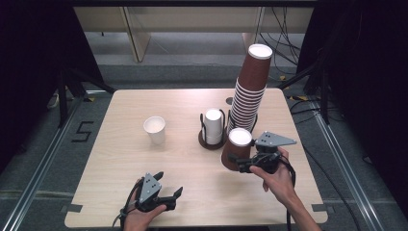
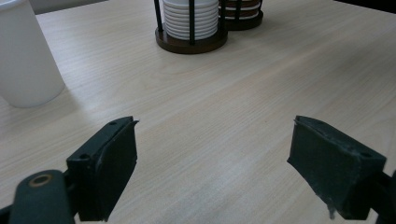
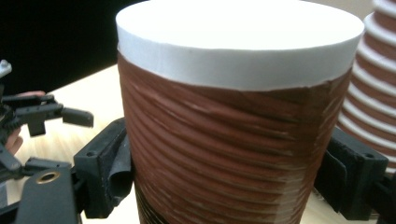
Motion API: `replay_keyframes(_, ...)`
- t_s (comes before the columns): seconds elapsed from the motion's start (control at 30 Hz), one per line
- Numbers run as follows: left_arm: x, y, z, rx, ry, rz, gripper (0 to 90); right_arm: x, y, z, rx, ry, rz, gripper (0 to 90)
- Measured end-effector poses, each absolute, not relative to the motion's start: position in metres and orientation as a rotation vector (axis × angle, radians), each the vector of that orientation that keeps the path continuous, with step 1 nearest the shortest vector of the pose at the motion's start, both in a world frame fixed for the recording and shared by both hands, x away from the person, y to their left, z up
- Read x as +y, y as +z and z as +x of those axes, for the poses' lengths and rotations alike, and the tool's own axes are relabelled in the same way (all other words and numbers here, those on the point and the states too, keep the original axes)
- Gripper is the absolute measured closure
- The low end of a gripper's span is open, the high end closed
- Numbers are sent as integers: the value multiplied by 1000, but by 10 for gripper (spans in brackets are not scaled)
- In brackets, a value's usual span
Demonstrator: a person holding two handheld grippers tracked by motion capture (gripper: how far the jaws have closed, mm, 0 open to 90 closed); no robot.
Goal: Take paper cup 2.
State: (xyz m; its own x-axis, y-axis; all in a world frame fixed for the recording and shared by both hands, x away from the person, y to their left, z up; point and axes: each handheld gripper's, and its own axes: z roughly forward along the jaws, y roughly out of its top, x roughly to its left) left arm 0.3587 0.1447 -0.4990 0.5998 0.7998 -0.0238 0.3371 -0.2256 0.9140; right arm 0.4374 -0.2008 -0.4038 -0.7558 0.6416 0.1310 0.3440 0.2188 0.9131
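A brown ribbed paper cup [image 1: 236,149] with its white bottom facing up is held just above the table, right of centre. My right gripper [image 1: 239,162] is shut on it, and in the right gripper view the pads press both sides of the cup [image 3: 233,116]. Near the front edge, my left gripper [image 1: 169,184] rests open with nothing in it. Bare wood shows between the jaws of that gripper [image 2: 212,158]. It also appears far off in the right gripper view [image 3: 42,116].
A tall leaning stack of brown cups [image 1: 250,91] stands in a holder at the back right. Beside it is a wire holder of white cups [image 1: 213,126]. A single white cup [image 1: 155,130] stands left of centre on the wooden table [image 1: 120,163].
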Motion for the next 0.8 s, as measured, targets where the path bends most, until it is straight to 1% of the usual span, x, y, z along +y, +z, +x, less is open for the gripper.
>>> replay_keyframes(0.5,145,-499,359,920,573,1806,147,-174,-424,428,2311,1546,835,168)
replay_keyframes(0.7,145,-498,359,918,567,1811,147,-166,-429,425,2354,1533,852,168)
replay_keyframes(0.73,145,-498,359,916,565,1809,147,-164,-431,427,2343,1551,801,168)
replay_keyframes(0.8,144,-498,358,916,565,1810,147,-161,-432,423,2368,1540,852,168)
